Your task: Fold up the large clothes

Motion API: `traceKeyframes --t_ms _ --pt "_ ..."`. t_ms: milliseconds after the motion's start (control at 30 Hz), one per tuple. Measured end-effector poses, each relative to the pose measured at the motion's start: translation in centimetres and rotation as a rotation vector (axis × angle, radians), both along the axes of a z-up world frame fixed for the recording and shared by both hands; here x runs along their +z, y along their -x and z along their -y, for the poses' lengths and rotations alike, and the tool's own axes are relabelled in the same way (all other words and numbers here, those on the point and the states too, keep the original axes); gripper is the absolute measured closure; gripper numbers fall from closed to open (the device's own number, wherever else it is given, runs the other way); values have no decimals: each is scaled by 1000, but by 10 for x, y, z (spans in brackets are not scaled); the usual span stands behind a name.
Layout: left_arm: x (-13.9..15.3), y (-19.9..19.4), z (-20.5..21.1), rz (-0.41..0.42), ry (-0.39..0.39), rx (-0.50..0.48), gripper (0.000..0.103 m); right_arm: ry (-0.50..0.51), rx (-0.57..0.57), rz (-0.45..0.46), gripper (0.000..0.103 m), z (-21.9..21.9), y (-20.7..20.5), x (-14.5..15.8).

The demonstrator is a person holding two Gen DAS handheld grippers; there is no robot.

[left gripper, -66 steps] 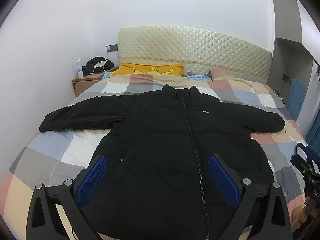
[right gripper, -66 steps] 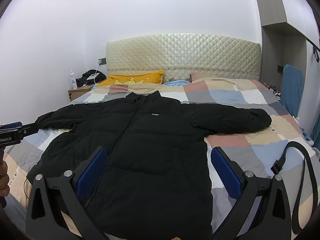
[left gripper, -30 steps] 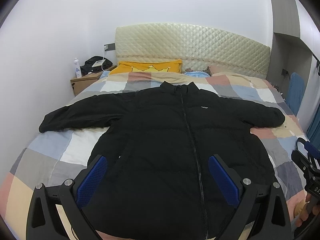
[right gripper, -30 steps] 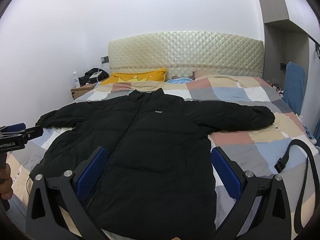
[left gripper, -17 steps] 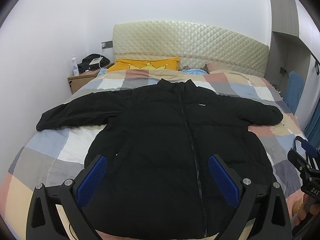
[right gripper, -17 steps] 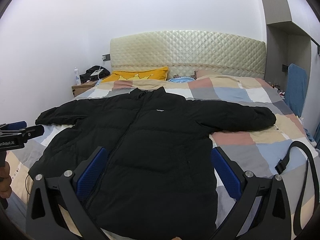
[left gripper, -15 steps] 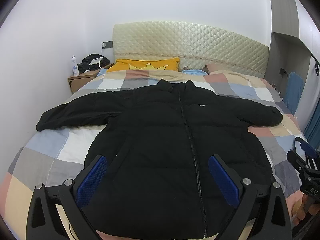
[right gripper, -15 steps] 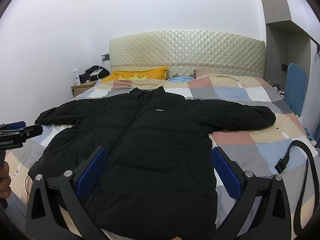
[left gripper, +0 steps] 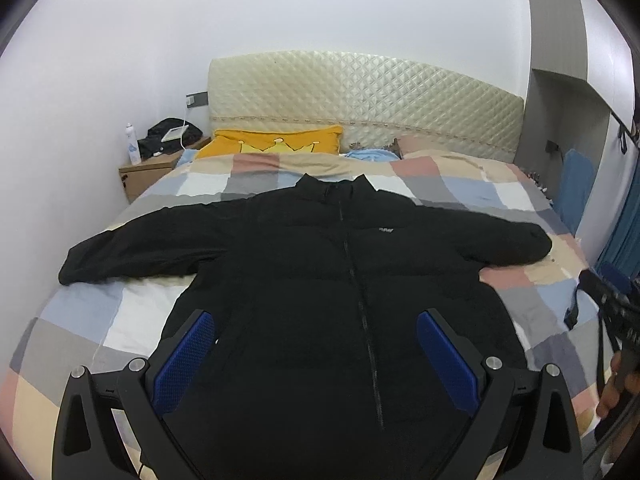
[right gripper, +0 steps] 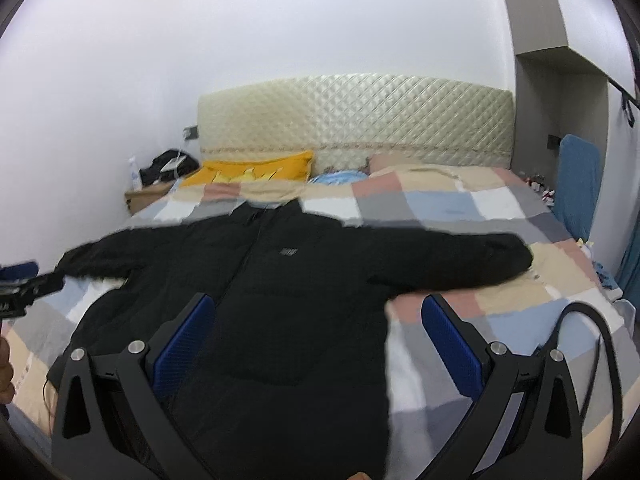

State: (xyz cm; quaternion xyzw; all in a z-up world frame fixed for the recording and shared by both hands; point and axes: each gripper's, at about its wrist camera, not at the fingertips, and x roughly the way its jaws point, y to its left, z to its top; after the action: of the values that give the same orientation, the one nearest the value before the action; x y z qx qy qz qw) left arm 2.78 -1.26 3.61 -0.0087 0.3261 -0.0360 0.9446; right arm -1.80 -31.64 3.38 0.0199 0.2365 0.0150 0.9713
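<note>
A large black puffer jacket [left gripper: 320,288] lies flat and zipped on the checked bed [left gripper: 72,328], front up, collar toward the headboard, both sleeves spread out sideways. It also shows in the right wrist view [right gripper: 288,304]. My left gripper [left gripper: 316,340] is open and empty, held above the jacket's lower hem. My right gripper [right gripper: 316,336] is open and empty, above the jacket's lower right side. The right gripper shows at the right edge of the left wrist view [left gripper: 616,312], and the left gripper shows at the left edge of the right wrist view [right gripper: 24,288].
A yellow pillow [left gripper: 272,146] and a quilted headboard [left gripper: 360,104] are at the far end. A wooden nightstand [left gripper: 148,172] with a bottle and a black bag stands at the back left. A black strap [right gripper: 600,344] lies on the bed's right side. Blue cloth [right gripper: 576,184] hangs at the right.
Both grippers have shifted, the right one more, turning its view to the right and blurring it. The jacket has not moved. Both grippers stay open.
</note>
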Motion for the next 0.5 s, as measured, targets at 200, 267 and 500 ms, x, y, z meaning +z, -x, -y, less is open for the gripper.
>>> traceKeyframes --t_ms 200,267,500 --pt "31 -22 -4 32 38 -32 1 -27 -67 4 0 66 -53 18" --pt "34 -30 -5 37 31 -44 1 -42 -110 -16 0 89 -77 14" --pt "22 -52 -22 91 18 34 1 -203 -268 -144 0 188 -162 -45"
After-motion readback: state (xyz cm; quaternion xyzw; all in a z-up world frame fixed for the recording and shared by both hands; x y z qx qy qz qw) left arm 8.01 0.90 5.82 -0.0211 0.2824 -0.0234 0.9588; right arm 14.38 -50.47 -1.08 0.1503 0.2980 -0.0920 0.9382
